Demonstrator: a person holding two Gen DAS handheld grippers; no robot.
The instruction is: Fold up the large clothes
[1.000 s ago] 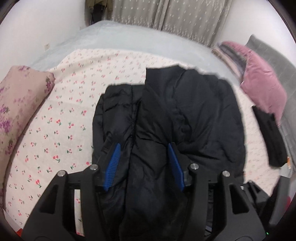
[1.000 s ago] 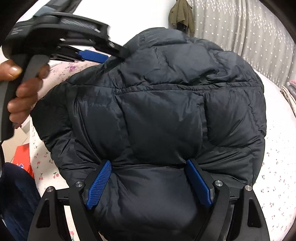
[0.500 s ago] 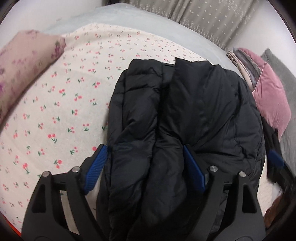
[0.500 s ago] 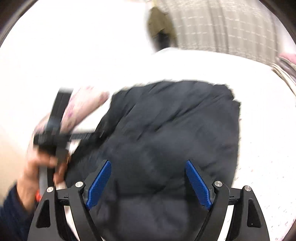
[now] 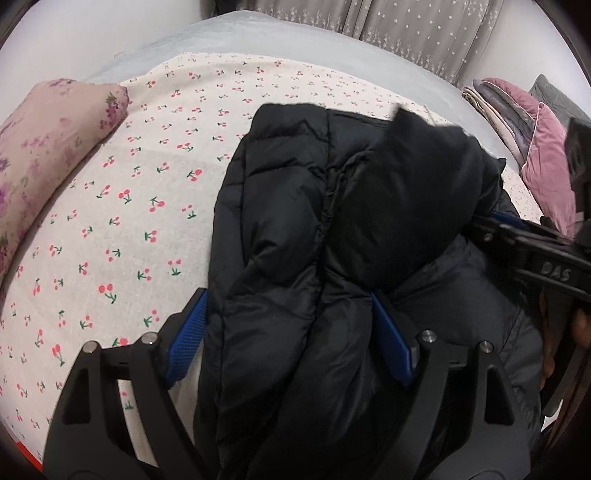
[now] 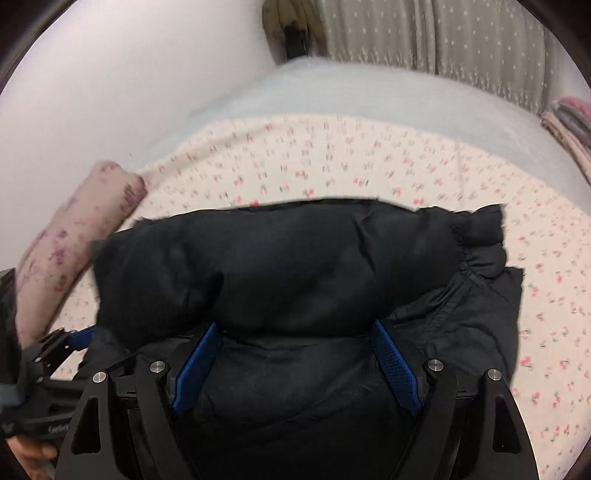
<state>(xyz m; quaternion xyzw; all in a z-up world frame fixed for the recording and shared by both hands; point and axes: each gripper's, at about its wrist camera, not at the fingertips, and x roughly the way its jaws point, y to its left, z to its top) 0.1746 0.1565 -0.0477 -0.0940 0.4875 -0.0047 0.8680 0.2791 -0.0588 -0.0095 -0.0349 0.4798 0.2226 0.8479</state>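
Bedroom with one bed (image 5: 140, 206), its cherry-print sheet (image 5: 110, 236) spread over a pale grey cover; we count one pair of dotted curtains (image 5: 406, 29) behind it and a white wall to the left.

One black puffer jacket (image 5: 295, 240), the task's item, lies folded on the sheet near the bed's front edge, a sleeve laid across its top. One floral pillow (image 5: 44, 147) sits at the left edge of the bed, well apart from the jacket. One stack of folded pink and grey bedding (image 5: 532, 147) stands at the right edge.

Two tongs. Our left tongs (image 5: 291, 343) stand wide open, blue pads either side of a jacket fold without pressing it. Our right tongs (image 6: 295, 365) are likewise wide open over the jacket's near bulk, gripping nothing.

Open sheet lies left of and beyond the jacket; the right side is narrower.
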